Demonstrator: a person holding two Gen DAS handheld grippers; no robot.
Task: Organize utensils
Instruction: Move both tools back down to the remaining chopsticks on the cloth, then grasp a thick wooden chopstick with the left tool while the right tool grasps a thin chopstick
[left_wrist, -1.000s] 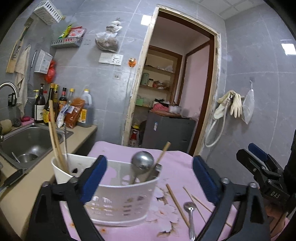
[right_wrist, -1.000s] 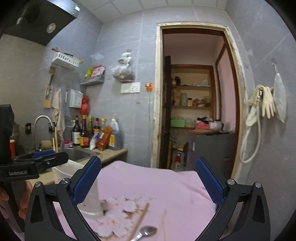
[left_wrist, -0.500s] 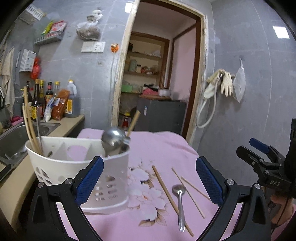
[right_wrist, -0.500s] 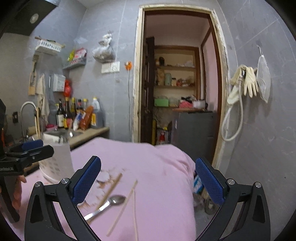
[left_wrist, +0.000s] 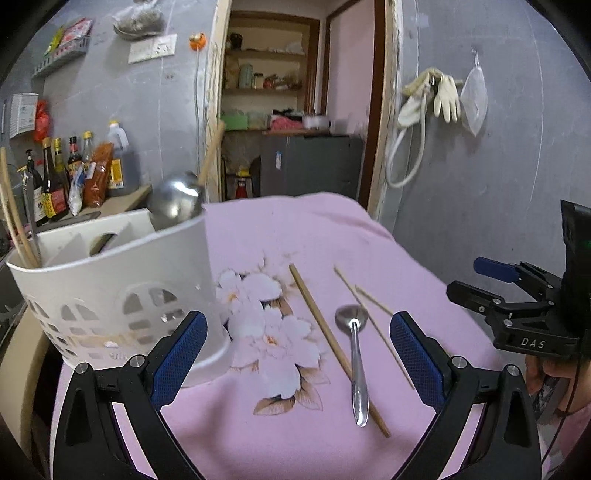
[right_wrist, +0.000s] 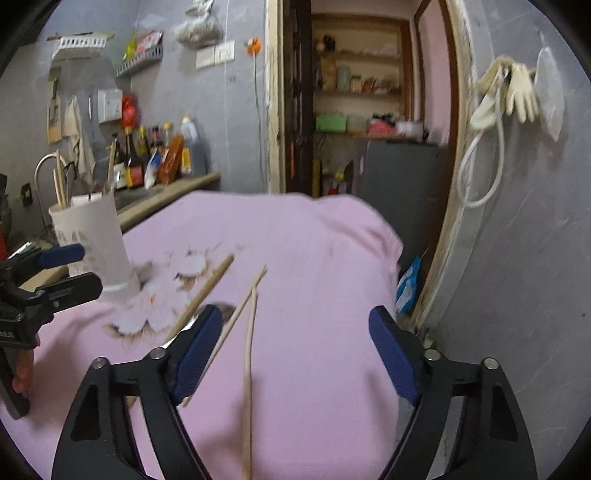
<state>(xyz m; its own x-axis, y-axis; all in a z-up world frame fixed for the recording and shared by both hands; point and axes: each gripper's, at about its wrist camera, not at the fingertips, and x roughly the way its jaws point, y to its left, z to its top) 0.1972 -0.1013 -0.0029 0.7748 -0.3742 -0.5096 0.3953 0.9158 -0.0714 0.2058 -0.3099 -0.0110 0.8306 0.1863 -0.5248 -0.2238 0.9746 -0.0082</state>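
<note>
A white utensil holder (left_wrist: 110, 284) stands at the left of the pink floral cloth (left_wrist: 288, 243), with a metal ladle (left_wrist: 177, 199) and chopsticks (left_wrist: 14, 218) in it. It also shows in the right wrist view (right_wrist: 92, 240). A metal spoon (left_wrist: 356, 354), a thick chopstick (left_wrist: 332, 339) and two thin chopsticks (left_wrist: 373, 321) lie loose on the cloth. My left gripper (left_wrist: 295, 354) is open and empty, above the spoon. My right gripper (right_wrist: 295, 354) is open and empty over the thin chopsticks (right_wrist: 249, 354); it also shows at the right of the left wrist view (left_wrist: 517, 295).
A counter with sauce bottles (left_wrist: 74, 173) and a sink lies left of the table. A doorway (left_wrist: 295, 110) with shelves and a grey cabinet is behind. Gloves and a hose (left_wrist: 436, 96) hang on the right wall. The cloth's right edge drops off to the floor (right_wrist: 410, 280).
Both grippers have swung right and tilted down toward the cloth. The holder has slid to the left of both views, and the loose spoon and chopsticks are now nearer and central.
</note>
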